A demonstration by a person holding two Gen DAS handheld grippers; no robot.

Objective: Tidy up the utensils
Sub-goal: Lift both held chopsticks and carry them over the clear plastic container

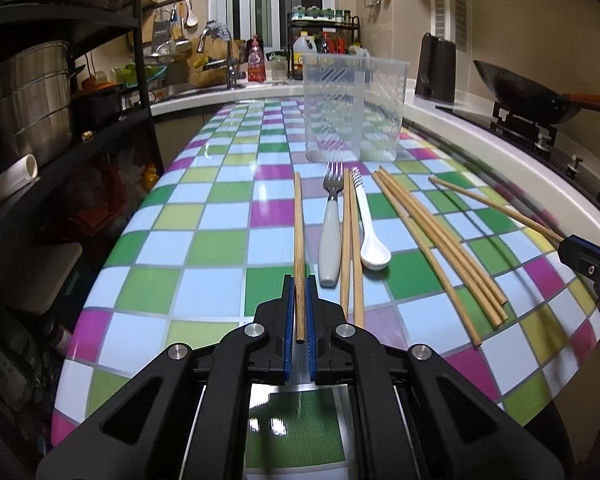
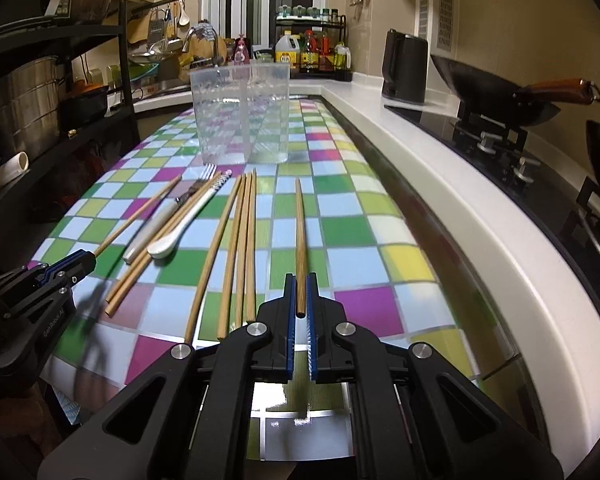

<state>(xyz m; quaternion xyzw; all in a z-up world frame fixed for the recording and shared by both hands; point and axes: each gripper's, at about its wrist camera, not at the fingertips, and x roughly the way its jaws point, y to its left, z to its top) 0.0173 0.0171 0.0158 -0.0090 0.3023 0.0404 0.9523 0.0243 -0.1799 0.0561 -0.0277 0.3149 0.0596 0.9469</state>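
My left gripper is shut on a wooden chopstick that points ahead over the checkered table. My right gripper is shut on another wooden chopstick. A fork with a grey handle, a white spoon, a pair of chopsticks and several more chopsticks lie on the table. A clear plastic holder stands upright behind them, also in the right wrist view. The left gripper shows in the right wrist view, the right gripper in the left wrist view.
A black shelf rack with steel pots stands left. A white counter runs along the right with a stove and wok and a black kettle. A sink and bottles are at the back.
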